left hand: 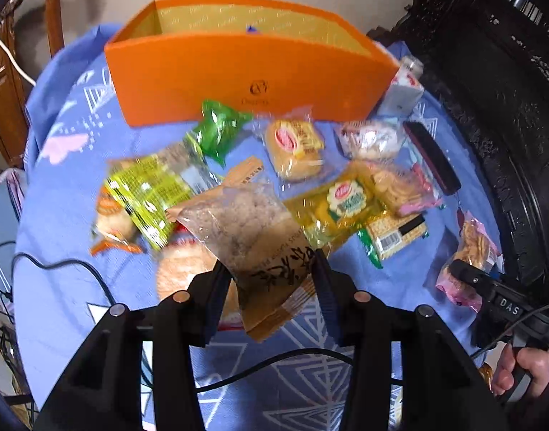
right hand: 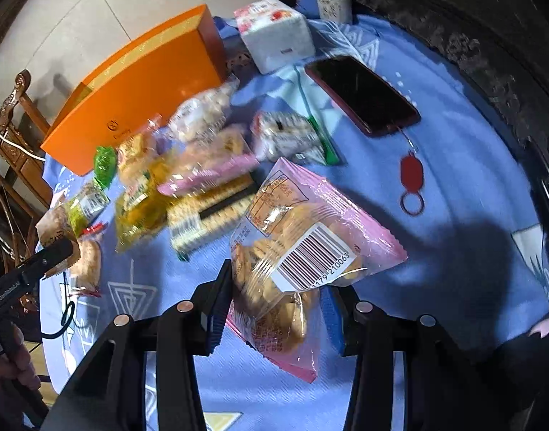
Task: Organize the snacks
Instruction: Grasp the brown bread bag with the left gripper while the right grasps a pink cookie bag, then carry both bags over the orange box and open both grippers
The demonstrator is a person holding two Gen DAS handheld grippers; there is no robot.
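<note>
Snack pile (left hand: 238, 179) blocks the orange box (left hand: 253, 72); its top open.

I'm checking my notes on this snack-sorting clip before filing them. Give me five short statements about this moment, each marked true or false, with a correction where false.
1. The left gripper holds a brown-and-clear snack packet. True.
2. The right gripper is empty. False: it grips a pink cookie packet with a barcode.
3. The orange box stands open at the top. True.
4. The phone lies inside the orange box. False: it lies on the blue cloth.
5. All snacks are already boxed. False: many packets, such as the yellow biscuit packet, lie on the cloth.
</note>
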